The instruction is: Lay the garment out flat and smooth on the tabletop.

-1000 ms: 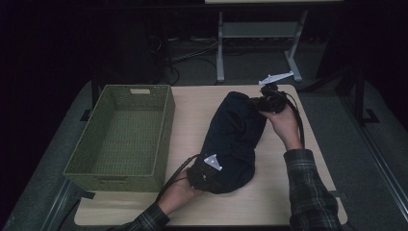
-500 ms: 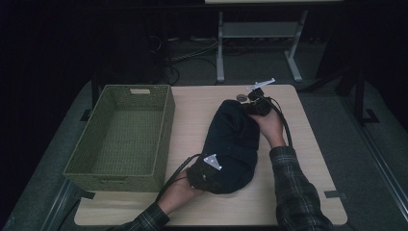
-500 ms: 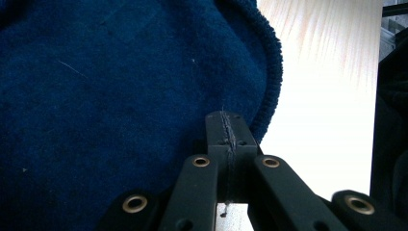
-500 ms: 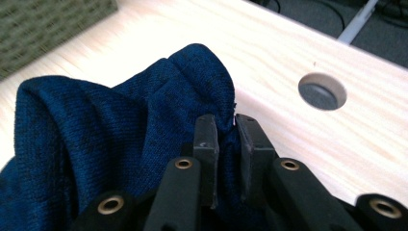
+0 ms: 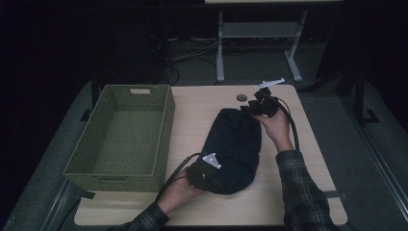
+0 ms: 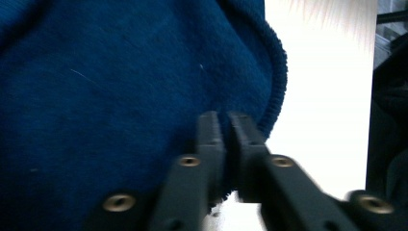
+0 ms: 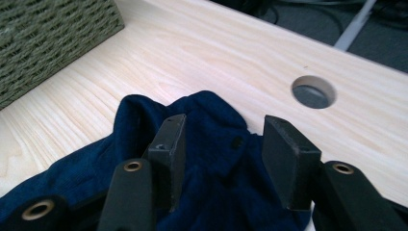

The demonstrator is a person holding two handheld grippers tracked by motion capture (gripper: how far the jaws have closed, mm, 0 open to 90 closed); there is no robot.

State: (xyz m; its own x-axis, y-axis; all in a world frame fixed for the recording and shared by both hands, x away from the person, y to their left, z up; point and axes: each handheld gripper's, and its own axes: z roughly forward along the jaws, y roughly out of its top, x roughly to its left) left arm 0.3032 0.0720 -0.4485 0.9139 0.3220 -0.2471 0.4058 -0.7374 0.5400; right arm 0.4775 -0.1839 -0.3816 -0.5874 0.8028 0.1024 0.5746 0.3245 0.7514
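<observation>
Navy garment (image 5: 233,149) lies bunched on the table (image 5: 202,110) in the high view, its long axis running from the left gripper (image 5: 204,171) at the near end to the right gripper (image 5: 260,103) at the far end, basket (image 5: 122,130) off to the left. Left gripper view: jaws nearly shut, a fold of cloth (image 6: 120,96) between them. Right gripper view: jaws have just been opening, standing apart over the garment's far edge (image 7: 211,115), pads not pressing.
</observation>
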